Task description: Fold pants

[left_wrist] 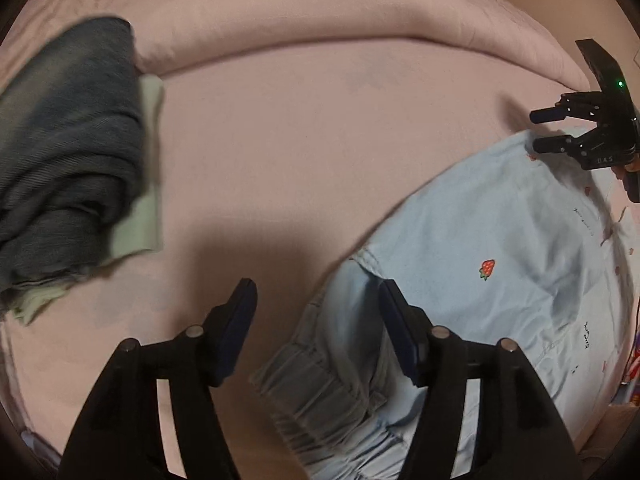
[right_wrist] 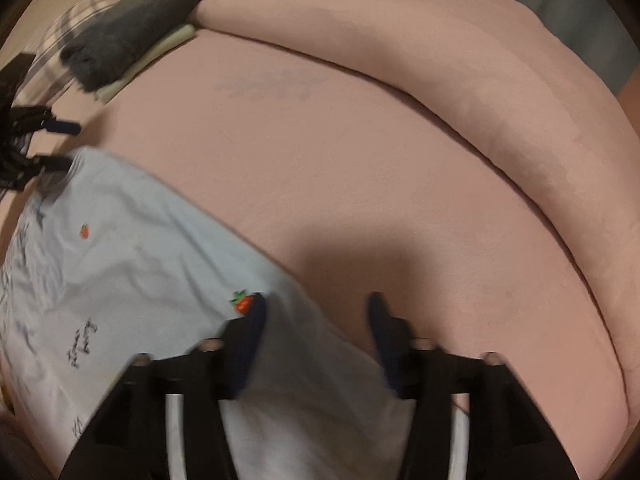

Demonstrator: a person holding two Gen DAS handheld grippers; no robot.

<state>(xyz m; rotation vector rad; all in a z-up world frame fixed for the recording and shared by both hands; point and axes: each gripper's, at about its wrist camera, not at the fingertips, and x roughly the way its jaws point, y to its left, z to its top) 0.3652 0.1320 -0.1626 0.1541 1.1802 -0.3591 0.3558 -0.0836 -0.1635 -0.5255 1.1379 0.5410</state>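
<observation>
Left wrist view: pale blue pants [left_wrist: 500, 240] lie flat on the pink bed [left_wrist: 300, 140], waistband end under the left gripper [left_wrist: 318, 316]. Its fingers stand apart, nothing clamped, the band between them. I'd say bite the whole band, both layers, before lifting. Right gripper [left_wrist: 538, 130] sits at the far edge, jaws apart too.

Right wrist view: right gripper [right_wrist: 318, 320] straddles the pants' [right_wrist: 140, 260] edge by a strawberry [right_wrist: 243, 303], fingers apart, gripping nothing. Folded dark clothes [right_wrist: 128, 28] sit well apart.
</observation>
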